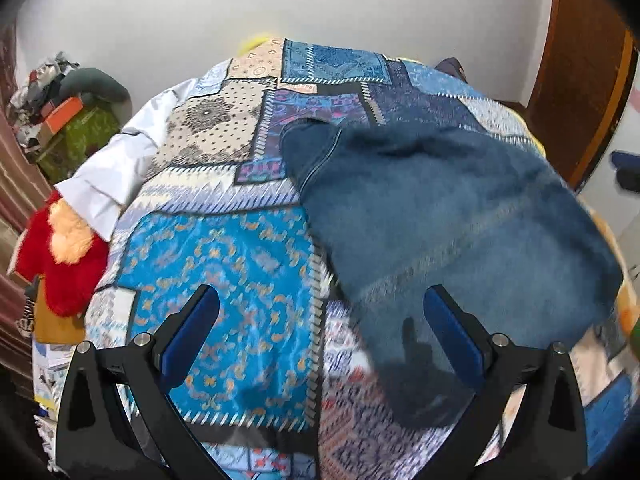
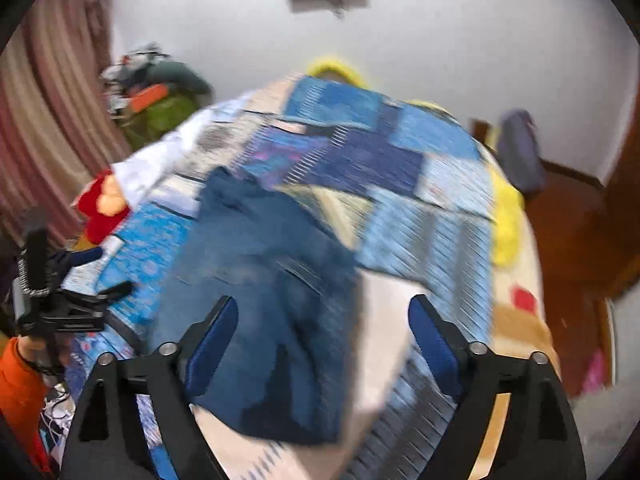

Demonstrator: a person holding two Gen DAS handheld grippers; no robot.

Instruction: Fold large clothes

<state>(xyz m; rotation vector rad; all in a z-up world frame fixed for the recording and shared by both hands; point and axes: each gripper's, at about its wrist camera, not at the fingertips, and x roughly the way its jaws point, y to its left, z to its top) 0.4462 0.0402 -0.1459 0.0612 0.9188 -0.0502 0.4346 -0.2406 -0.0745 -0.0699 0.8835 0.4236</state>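
Jeans [image 1: 452, 216]: flat on quilt [image 1: 224, 264], long axis running away.
Left gripper [image 1: 320, 320]: spread, jeans off right.
Right gripper [image 2: 322, 328]: spread, directly over, nearer.

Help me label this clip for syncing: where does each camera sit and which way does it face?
Left wrist: rides the left gripper, facing across the patchwork bedspread toward the white wall; its open fingers frame the blue jeans.
Right wrist: rides the right gripper, facing the same wall; open fingers over the jeans; the left gripper and an orange sleeve show at left.
Shared: jeans, bedspread, red plush toy.
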